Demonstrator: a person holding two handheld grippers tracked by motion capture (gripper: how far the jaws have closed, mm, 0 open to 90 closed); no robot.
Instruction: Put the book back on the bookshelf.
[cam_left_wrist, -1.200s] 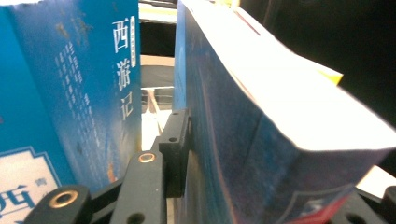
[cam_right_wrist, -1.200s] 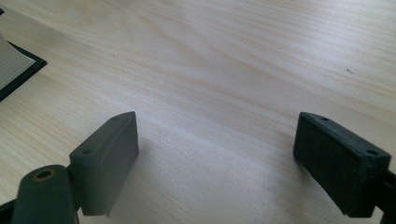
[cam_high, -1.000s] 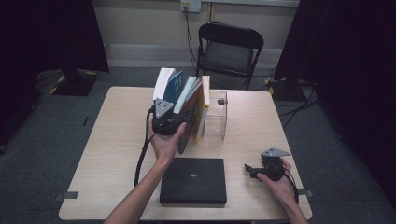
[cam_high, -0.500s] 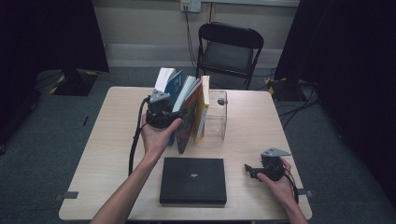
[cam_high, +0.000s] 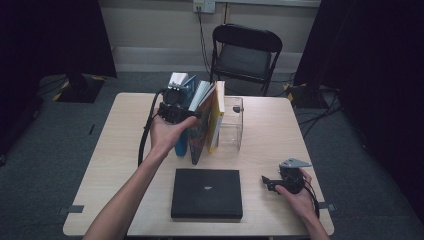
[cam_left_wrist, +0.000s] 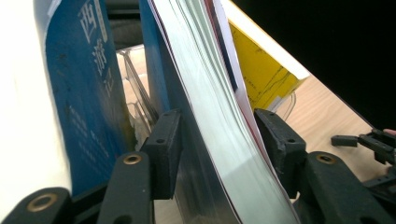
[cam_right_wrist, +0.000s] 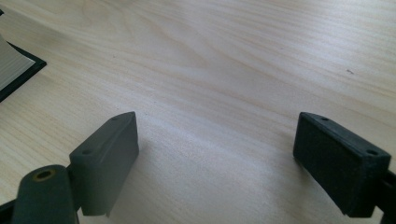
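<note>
**Clerk:** Wood, pale: one table (cam_high: 280, 125). What stood on it?

**Checker:** Item one, a row of books (cam_high: 202, 125), upright but leaning, at the far middle. It included a blue book (cam_left_wrist: 88, 93) on the left and a yellow book (cam_left_wrist: 261, 70) on the right, against a clear stand (cam_high: 232, 125).

**Clerk:** And the work in hand?

**Checker:** A white-paged book (cam_left_wrist: 205, 93) had been set into that row. The left gripper (cam_left_wrist: 218, 140) sat astride it. Its jaws had just been opening and were partly apart, with the book between them and the pads seemingly off the covers. I judged that book placed and let go.

**Clerk:** Outstanding?

**Checker:** Item two, a black book (cam_high: 206, 192), lying flat at the near middle and not yet shelved. It was probably the next one to stand up.

**Clerk:** The other hand?

**Checker:** The right gripper (cam_high: 267, 181) rested on the table at near right, its jaws wide apart and holding nothing.

**Clerk:** Surroundings and obstructions?

**Checker:** A folding chair (cam_high: 245, 50) stood beyond the far edge, clear of the work. The row's lean left little gap for another volume. The left gripper's cable (cam_high: 145, 140) hung just left of the row.
</note>
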